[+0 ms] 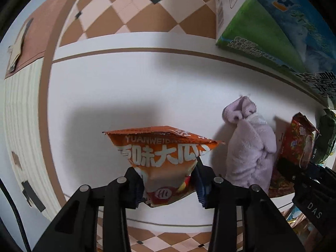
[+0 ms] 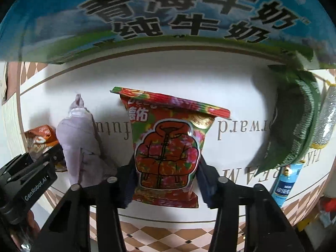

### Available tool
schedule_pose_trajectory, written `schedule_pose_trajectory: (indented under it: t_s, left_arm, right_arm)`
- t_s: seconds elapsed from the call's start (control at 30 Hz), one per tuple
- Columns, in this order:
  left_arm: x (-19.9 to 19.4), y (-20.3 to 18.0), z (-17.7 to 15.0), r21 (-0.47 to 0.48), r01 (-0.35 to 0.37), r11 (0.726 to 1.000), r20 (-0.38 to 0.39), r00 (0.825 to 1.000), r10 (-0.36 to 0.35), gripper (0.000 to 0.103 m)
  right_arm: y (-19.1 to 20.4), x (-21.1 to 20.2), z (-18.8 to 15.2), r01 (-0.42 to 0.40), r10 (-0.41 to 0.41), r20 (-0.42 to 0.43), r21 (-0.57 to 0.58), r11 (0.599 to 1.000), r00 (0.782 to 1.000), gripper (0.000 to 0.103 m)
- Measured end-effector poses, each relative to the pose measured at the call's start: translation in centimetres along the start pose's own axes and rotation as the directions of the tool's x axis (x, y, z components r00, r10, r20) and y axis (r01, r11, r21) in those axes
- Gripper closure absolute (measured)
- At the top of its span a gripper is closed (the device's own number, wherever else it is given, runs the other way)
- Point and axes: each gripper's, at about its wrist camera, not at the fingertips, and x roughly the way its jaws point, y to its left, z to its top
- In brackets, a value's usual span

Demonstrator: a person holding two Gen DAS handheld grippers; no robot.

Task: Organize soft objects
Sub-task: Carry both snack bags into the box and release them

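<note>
The left hand-held gripper (image 1: 169, 185) was clenched on the lower part of an orange snack bag (image 1: 166, 163) on the white tabletop (image 1: 130, 88). The right hand-held gripper (image 2: 166, 185) straddled a red flowered snack bag (image 2: 170, 147); its pads sat against the bag's sides, apparently gripping it. A lilac plush cloth (image 1: 250, 153) lay between the two bags. The air-filled bags could slip or pop if squeezed harder, and either lift might snag the cloth lying just beside them.
</note>
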Motion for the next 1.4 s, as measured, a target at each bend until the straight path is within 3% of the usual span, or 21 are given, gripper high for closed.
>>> schedule_pose_trajectory:
  t_s: [0.23, 0.37, 0.47, 0.57, 0.63, 0.7, 0.8, 1.0, 1.13, 1.4]
  left_arm:
    - [-7.0, -0.8, -5.3, -0.041, 0.027, 0.999, 0.116, 0.993, -0.022, 0.067]
    - [-13.3, -3.7, -6.5, 0.029, 0.086, 0.996, 0.211, 0.973, -0.09, 0.067]
    - [-17.8, -4.3, -2.4, 0.103, 0.098, 0.99, 0.236, 0.964, -0.12, 0.067]
    - [-20.0, -6.3, 2.4, 0.155, 0.07, 0.985, 0.237, 0.966, -0.106, 0.067]
    - [-20.4, -7.6, 6.2, 0.172, 0.034, 0.985, 0.22, 0.973, -0.072, 0.067]
    - [-19.6, -9.1, 10.2, 0.187, 0.04, 0.981, 0.147, 0.987, -0.068, 0.067]
    - [-17.4, -9.9, 15.9, 0.178, 0.024, 0.984, 0.059, 0.998, -0.035, 0.067]
    - [-14.4, -11.7, 22.8, 0.147, -0.022, 0.989, -0.031, 0.999, 0.027, 0.067]
    - [-12.7, -12.4, 25.3, 0.148, -0.017, 0.989, -0.101, 0.994, 0.032, 0.067]
    - [-10.2, -13.0, 26.9, 0.177, -0.077, 0.981, -0.139, 0.985, 0.103, 0.066]
  right_arm:
    - [-1.9, -4.3, -5.1, -0.039, 0.042, 0.039, -0.077, 0.996, 0.998, 0.056]
    - [-3.9, -10.2, -7.6, -0.099, 0.111, 0.105, -0.113, 0.989, 0.988, 0.056]
    - [-6.2, -15.2, -7.4, -0.146, 0.163, 0.17, -0.109, 0.983, 0.972, 0.056]
    - [-8.2, -19.8, -5.3, -0.168, 0.189, 0.236, -0.106, 0.98, 0.953, 0.056]
    - [-8.6, -21.6, -2.7, -0.139, 0.161, 0.277, -0.1, 0.985, 0.947, 0.056]
    - [-7.8, -22.6, 1.4, -0.109, 0.129, 0.291, -0.083, 0.991, 0.948, 0.056]
    - [-7.6, -21.5, 6.0, -0.092, 0.105, 0.266, -0.059, 0.994, 0.958, 0.056]
    - [-7.4, -18.3, 14.0, -0.065, 0.072, 0.184, -0.04, 0.997, 0.98, 0.056]
    - [-7.1, -15.7, 16.5, -0.073, 0.076, 0.111, -0.035, 0.997, 0.991, 0.056]
    - [-6.2, -12.5, 18.6, -0.048, 0.049, 0.023, -0.062, 0.997, 0.999, 0.056]
